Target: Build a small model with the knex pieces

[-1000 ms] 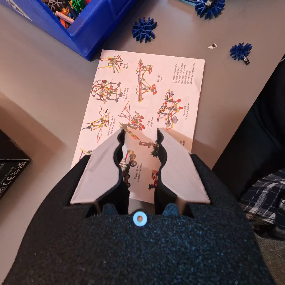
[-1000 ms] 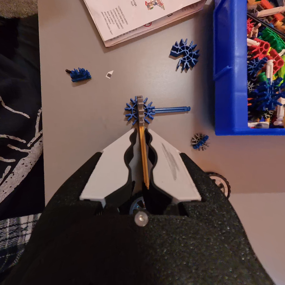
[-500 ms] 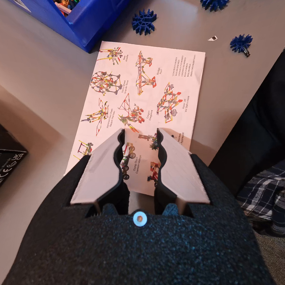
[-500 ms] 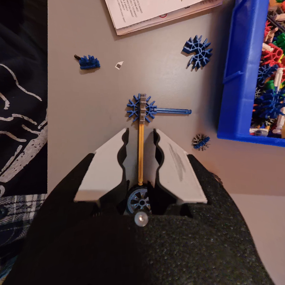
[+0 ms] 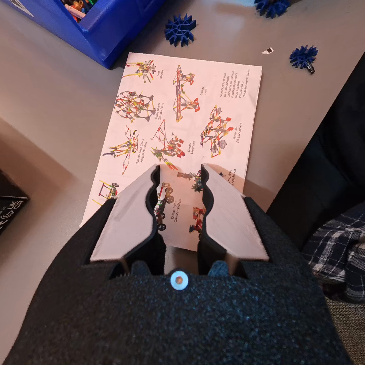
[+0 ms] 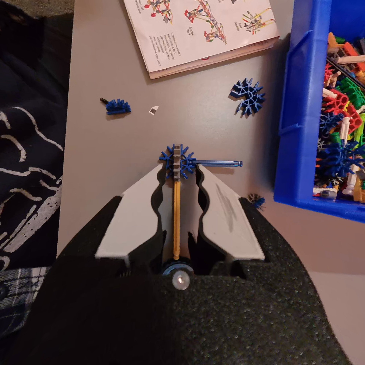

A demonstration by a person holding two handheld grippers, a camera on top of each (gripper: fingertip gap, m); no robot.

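The left gripper [image 5: 179, 167] is held over a printed instruction booklet [image 5: 197, 110] lying flat on the grey table [image 5: 49, 94], jaws spread apart with nothing between them, just the page seen through the gap. The booklet's near corner is overlapped by the fingers, and its right edge runs close to the table edge, past which dark clothing and a plaid fabric [image 5: 335, 246] are seen. A blue bin [image 5: 94, 33] full of mixed plastic pieces sits just off the booklet's far left corner, and a black box [image 5: 9, 205] is parked at the left border, so open tabletop is left mostly on the left side between those two. Over on the other side, the right gripper [image 6: 177, 167] is released too, jaws apart, with a yellow rod [image 6: 176, 217] lying untouched down the middle of the gap. The rod is plugged into a blue and grey connector cluster [image 6: 176, 162] right at the fingertips, and a blue rod [image 6: 217, 163] sticks out of it to the right. A loose blue snowflake connector [image 6: 247, 96] is found near the bin wall [image 6: 292, 118], a small blue piece [image 6: 117, 106] near the table's left edge, and bare grey surface in between.
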